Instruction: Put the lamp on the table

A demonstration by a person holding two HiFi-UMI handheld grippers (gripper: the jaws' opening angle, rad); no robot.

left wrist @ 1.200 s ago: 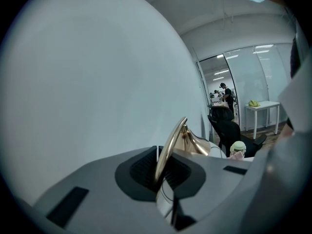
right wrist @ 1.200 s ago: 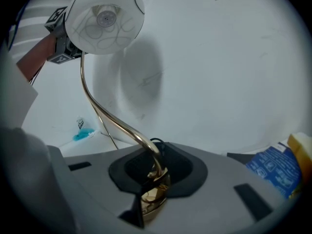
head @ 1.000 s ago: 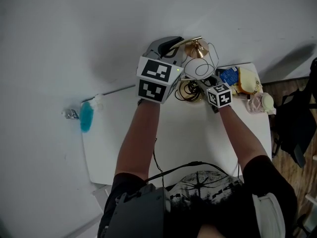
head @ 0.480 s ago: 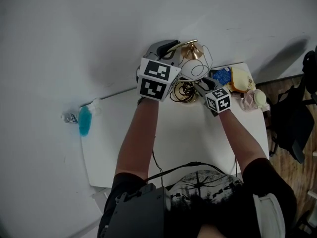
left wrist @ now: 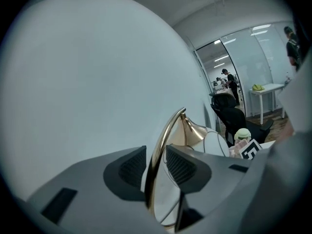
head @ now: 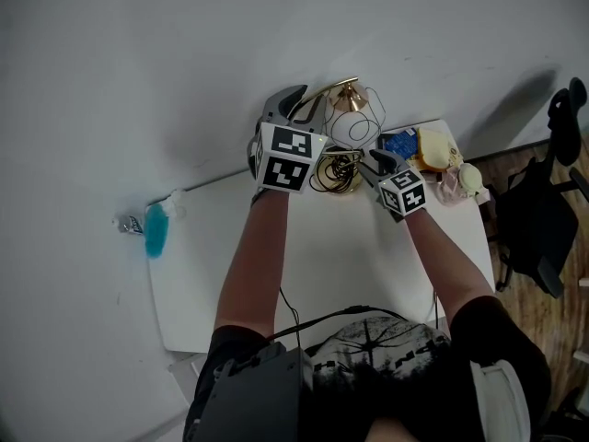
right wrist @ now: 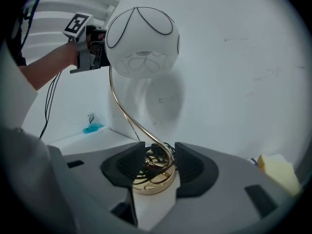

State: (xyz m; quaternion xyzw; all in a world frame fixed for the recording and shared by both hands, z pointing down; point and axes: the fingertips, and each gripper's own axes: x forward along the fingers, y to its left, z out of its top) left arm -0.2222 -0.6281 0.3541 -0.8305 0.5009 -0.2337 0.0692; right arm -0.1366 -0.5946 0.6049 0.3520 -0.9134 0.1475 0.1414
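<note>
The lamp has a white globe (head: 354, 127), a curved gold stem (left wrist: 163, 145) and a round gold base (right wrist: 153, 182) with black cord coiled on it. It stands upright at the far edge of the white table (head: 350, 247), close to the wall. My left gripper (head: 299, 104) is up at the stem and its jaws have just been opening. The stem runs between the pads with a gap on each side. My right gripper (right wrist: 155, 162) is low at the base, with a pad against each side of it. In the head view the right gripper (head: 373, 159) sits just right of the cord.
A blue packet (head: 398, 145), a yellow object (head: 433, 150) and a pale soft toy (head: 465, 180) crowd the table's far right corner. A blue item (head: 158, 230) lies off the table's left edge. A black chair (head: 543, 219) stands to the right. The wall is right behind the lamp.
The left jaws have parted from the stem, which they gripped before. The right gripper has drawn slightly nearer and higher. The lamp stays upright.
</note>
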